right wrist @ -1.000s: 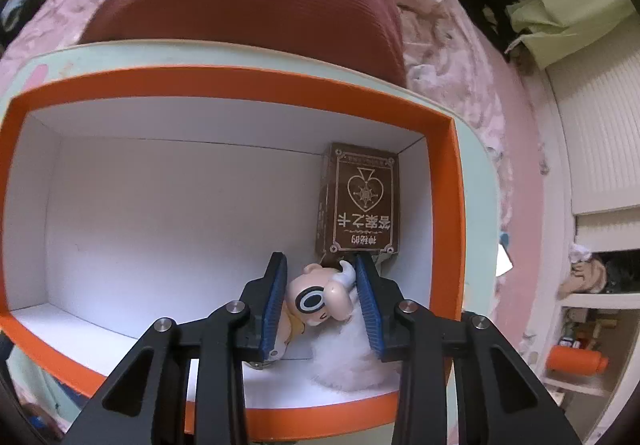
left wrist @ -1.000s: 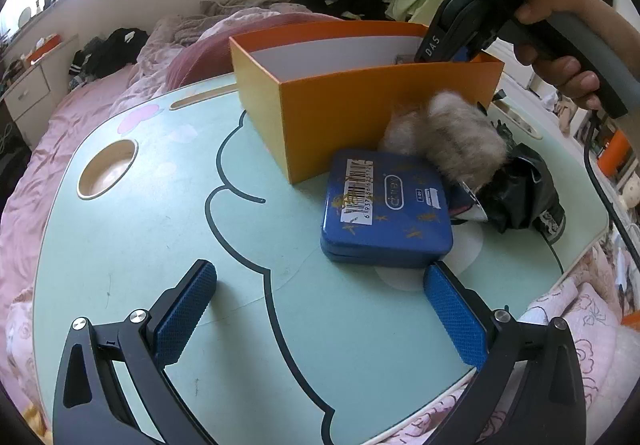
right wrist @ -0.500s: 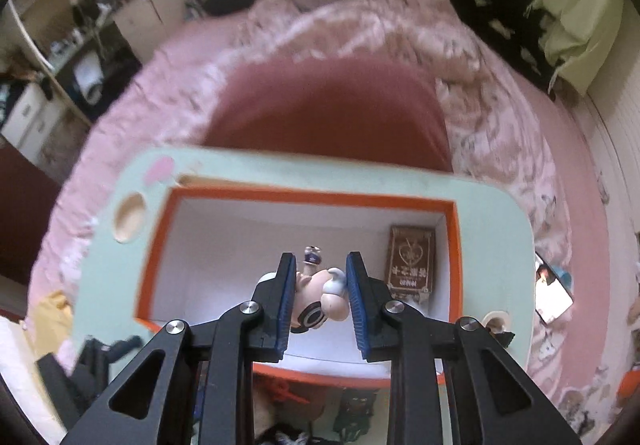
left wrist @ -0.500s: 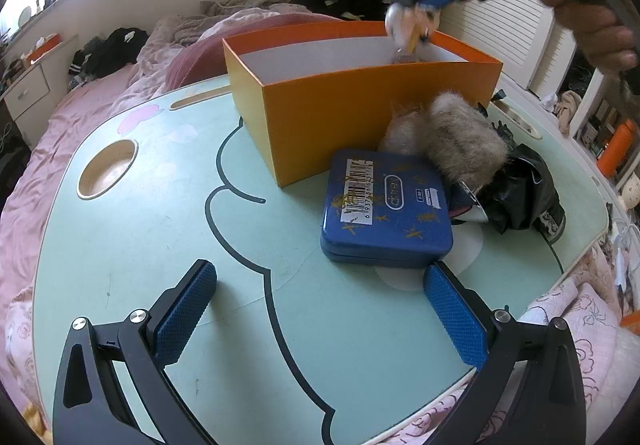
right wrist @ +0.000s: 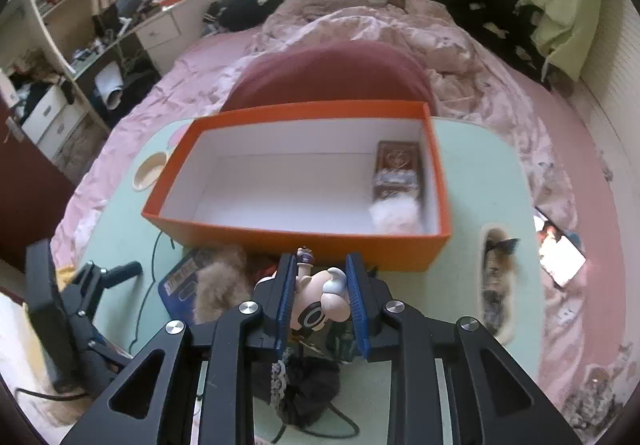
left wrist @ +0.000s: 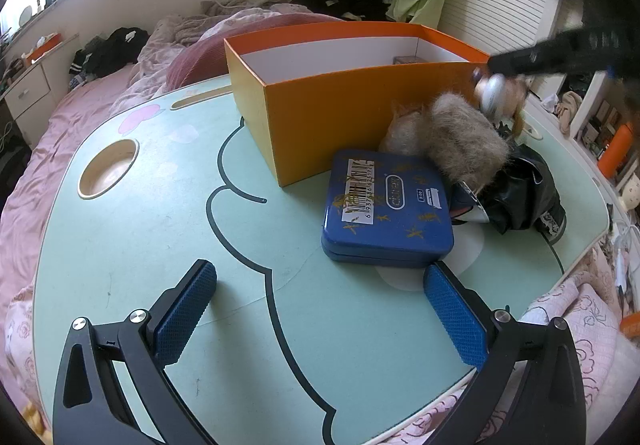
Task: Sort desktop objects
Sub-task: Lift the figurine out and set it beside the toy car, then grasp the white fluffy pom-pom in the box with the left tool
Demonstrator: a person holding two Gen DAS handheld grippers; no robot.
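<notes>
The small pale figurine with a round head and dark goggle ring (right wrist: pixel 320 305) sits clamped between the blue ribbed pads of the right gripper (right wrist: pixel 320 297), jaws closed narrowly on it, held in the air outside the near wall of the open orange cardboard box with white lining (right wrist: pixel 248 229), above the clutter in front of that wall. In the left wrist view the figurine appears only as a motion-blurred pale shape at the box's right corner. Inside the box, at its right end, lies a brown card box with a heart emblem (right wrist: pixel 398 169); its lettering is too blurred to read, and a white fluffy tuft (right wrist: pixel 394 217) covers its near end. The left gripper (left wrist: pixel 320 309) rests low over the mint-green lap table with dark outline drawing (left wrist: pixel 160 245), jaws wide apart with nothing between them. Just ahead lies a blue rectangular tin (left wrist: pixel 388 209) bearing a white barcode sticker, digits partly legible, and an oval logo too small to read. A beige furry pouch (left wrist: pixel 460 137) overlaps its far corner, beside a crumpled black bag (left wrist: pixel 520 193).
</notes>
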